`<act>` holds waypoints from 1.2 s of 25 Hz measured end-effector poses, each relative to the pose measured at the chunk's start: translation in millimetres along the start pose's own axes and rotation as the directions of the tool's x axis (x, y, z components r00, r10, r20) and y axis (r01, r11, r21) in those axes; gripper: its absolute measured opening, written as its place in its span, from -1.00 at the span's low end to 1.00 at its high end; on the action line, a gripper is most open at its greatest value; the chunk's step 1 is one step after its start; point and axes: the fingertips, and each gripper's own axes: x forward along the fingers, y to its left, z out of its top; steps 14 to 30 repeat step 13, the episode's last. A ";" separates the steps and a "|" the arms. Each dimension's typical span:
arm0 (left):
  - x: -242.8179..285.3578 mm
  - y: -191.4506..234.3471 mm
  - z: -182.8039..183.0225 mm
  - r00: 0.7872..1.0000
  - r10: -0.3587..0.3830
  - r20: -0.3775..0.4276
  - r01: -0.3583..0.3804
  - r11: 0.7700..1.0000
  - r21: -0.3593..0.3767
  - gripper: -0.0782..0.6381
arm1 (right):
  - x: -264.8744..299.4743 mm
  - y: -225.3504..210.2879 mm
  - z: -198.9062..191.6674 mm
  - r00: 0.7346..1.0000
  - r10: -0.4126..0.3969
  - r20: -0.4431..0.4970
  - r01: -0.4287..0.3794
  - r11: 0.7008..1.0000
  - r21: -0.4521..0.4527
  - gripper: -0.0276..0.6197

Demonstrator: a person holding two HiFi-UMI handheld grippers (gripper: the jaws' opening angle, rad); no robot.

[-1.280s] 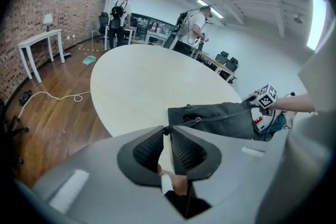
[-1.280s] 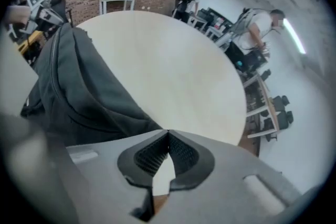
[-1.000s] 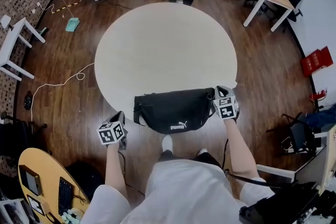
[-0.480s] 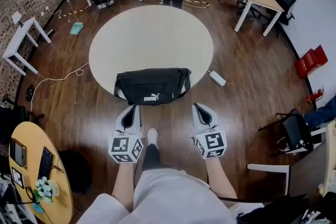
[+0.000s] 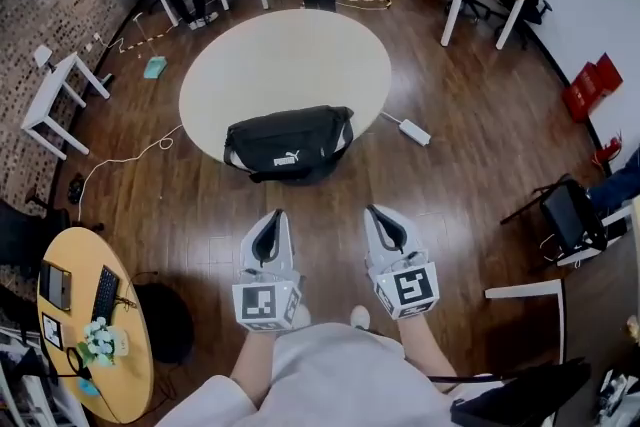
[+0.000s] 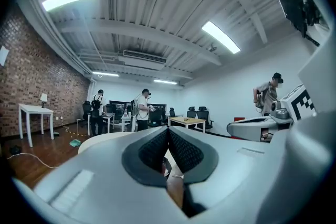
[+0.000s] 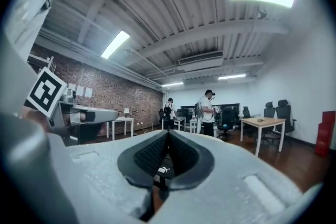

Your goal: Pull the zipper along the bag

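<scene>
The black bag (image 5: 288,143) lies on the near edge of the round tabletop (image 5: 290,55), upper centre. Lower centre, well apart from it, the left tool (image 5: 274,218) and right tool (image 5: 374,213) are both closed, empty.

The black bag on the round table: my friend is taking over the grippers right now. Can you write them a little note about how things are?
Left hand-held gripper: shut, empty, held over the floor, well short of the table.
Right hand-held gripper: shut, empty, beside the left one.
Black bag: lies at the near edge of the round table, logo side toward you. Neither gripper touches it.
Done: can't tell. The zipper is too small to make out from here.
Left: step up to the bag and check the zipper. If it needs pulling, probably steady the bag with one gripper and pull with the other.
</scene>
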 end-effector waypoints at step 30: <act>-49.1 64.2 8.3 1.000 0.008 0.027 -0.007 0.999 -0.045 -0.74 | 16.7 67.7 21.7 1.000 0.030 0.002 -0.030 0.999 -0.040 -0.95</act>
